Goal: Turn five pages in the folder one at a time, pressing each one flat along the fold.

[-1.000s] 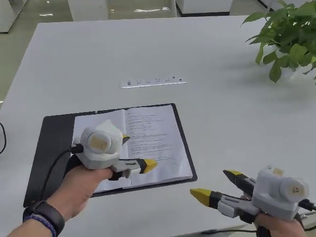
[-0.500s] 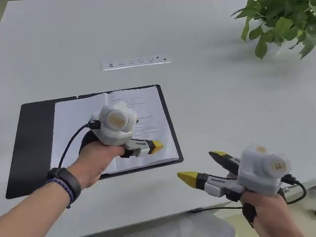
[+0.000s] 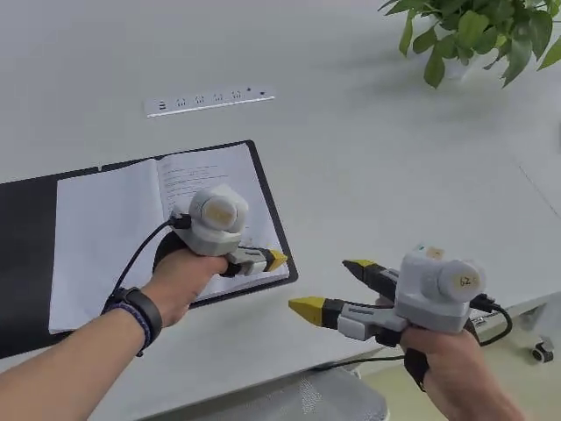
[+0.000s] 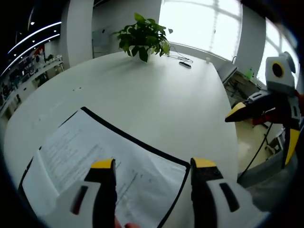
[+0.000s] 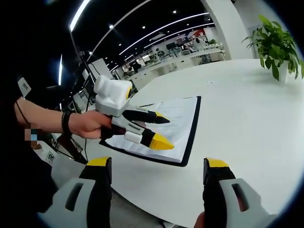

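The black folder (image 3: 17, 228) lies open on the white table, with printed pages (image 3: 206, 180) on its right side. My left gripper (image 3: 263, 259) hovers over the lower right corner of the right page (image 4: 95, 156), jaws open, nothing between them. It also appears as the left gripper (image 5: 161, 130) in the right gripper view. My right gripper (image 3: 333, 285) is held off the table's near edge, just right of the folder's corner, open and empty. The right gripper view looks between its own jaws (image 5: 157, 162) toward the folder (image 5: 185, 128).
A white power strip (image 3: 210, 99) lies beyond the folder. A potted green plant (image 3: 473, 31) stands at the far right of the table (image 3: 377, 158). The table's near edge runs right in front of the right gripper, with floor below it.
The head camera has swung right and down. Over the folder, my left gripper has moved right toward the page's outer edge. The right gripper stays near the folder's lower right corner.
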